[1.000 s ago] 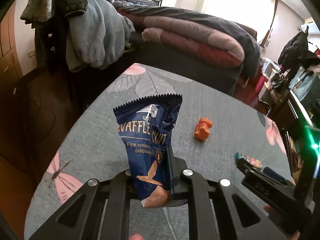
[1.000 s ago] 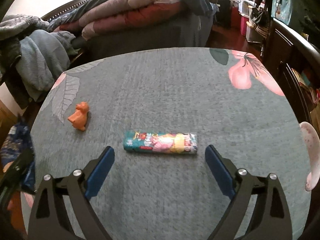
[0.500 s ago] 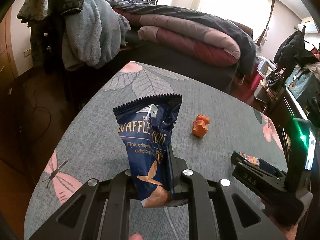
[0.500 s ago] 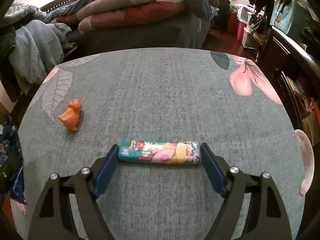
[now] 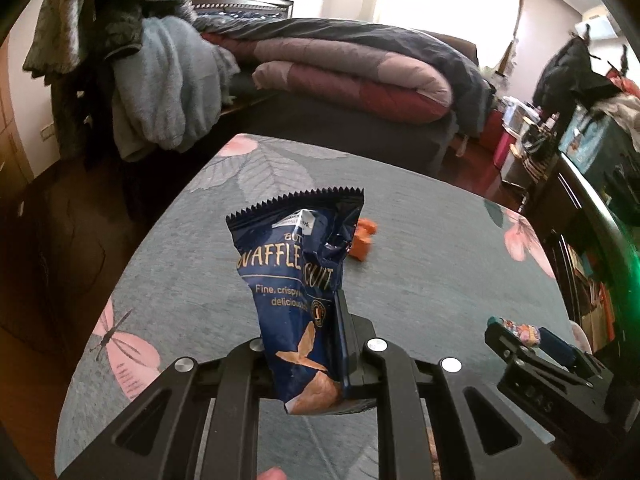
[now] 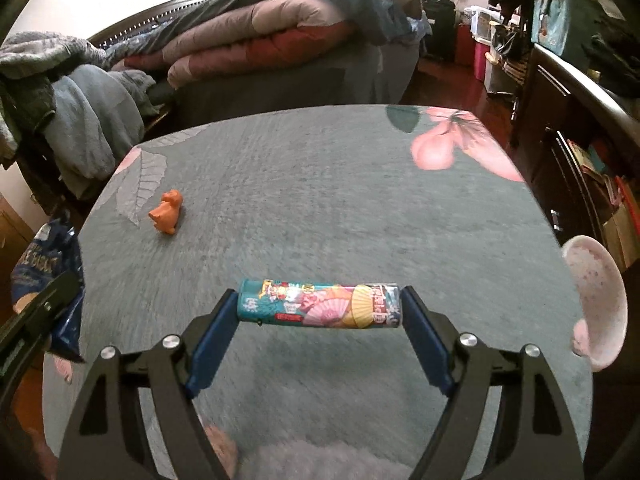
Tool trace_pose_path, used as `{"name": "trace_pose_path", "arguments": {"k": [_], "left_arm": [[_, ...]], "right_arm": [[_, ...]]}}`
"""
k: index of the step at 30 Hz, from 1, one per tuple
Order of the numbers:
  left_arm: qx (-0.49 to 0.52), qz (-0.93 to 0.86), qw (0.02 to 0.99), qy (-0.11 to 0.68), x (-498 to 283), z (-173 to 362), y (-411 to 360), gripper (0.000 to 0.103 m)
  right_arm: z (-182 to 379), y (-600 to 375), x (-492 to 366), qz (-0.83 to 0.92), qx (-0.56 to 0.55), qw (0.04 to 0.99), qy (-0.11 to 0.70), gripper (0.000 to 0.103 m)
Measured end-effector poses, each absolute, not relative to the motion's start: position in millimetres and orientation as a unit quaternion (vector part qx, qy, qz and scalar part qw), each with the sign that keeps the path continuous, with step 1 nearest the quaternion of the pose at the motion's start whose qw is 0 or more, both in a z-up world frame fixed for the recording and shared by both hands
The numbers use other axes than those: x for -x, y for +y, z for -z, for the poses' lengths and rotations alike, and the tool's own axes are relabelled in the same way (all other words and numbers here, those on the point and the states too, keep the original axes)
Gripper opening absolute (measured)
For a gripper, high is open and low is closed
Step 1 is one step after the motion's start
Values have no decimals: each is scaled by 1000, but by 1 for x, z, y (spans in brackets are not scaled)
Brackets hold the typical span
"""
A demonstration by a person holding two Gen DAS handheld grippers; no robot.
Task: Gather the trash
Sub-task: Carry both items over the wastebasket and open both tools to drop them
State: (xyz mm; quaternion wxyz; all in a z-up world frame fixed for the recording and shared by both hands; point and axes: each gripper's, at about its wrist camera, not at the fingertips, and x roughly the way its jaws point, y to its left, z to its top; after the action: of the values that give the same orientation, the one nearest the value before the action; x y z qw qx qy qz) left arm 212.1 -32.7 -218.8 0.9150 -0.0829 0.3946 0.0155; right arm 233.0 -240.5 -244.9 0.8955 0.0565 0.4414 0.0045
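My left gripper [image 5: 316,344] is shut on a dark blue waffle biscuit bag [image 5: 298,280] and holds it upright above the grey-green table [image 5: 420,272]. My right gripper [image 6: 320,312] is shut on a colourful tube-shaped wrapper [image 6: 320,306], one pad at each end, and holds it level just above the table [image 6: 320,184]. The tube also shows in the left wrist view [image 5: 520,330], between the right gripper's pads. The blue bag shows at the left edge of the right wrist view [image 6: 44,264].
A small orange toy [image 6: 167,216] stands on the table's left part; the bag partly hides it in the left wrist view [image 5: 362,244]. A pink dish [image 6: 596,304] sits at the table's right edge. A bed with folded quilts [image 6: 260,36] lies beyond.
My right gripper moved forward around the tube, closed on its ends and lifted it slightly. My left gripper kept hold of the blue bag and shifted a little.
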Motion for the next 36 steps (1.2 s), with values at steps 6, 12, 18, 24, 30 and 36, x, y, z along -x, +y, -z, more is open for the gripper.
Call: {"name": "trace_pose_path", "arguments": {"k": [6, 12, 18, 24, 30, 36], "left_arm": [[59, 26, 921, 383, -205, 204, -72, 16], [36, 90, 922, 375, -200, 190, -126, 16], [15, 155, 917, 368, -197, 179, -184, 16], [-6, 202, 910, 362, -197, 175, -237, 17], [-37, 241, 901, 360, -197, 178, -291, 16], [-65, 277, 892, 352, -193, 179, -339, 16]], "right_arm": [[229, -276, -199, 16, -62, 907, 416, 80], [216, -325, -169, 51, -75, 916, 392, 80], [216, -377, -147, 87, -95, 917, 378, 80], [222, -433, -127, 124, -125, 912, 370, 80], [230, -490, -109, 172, -154, 904, 361, 80], [240, -529, -95, 208, -172, 895, 355, 80]]}}
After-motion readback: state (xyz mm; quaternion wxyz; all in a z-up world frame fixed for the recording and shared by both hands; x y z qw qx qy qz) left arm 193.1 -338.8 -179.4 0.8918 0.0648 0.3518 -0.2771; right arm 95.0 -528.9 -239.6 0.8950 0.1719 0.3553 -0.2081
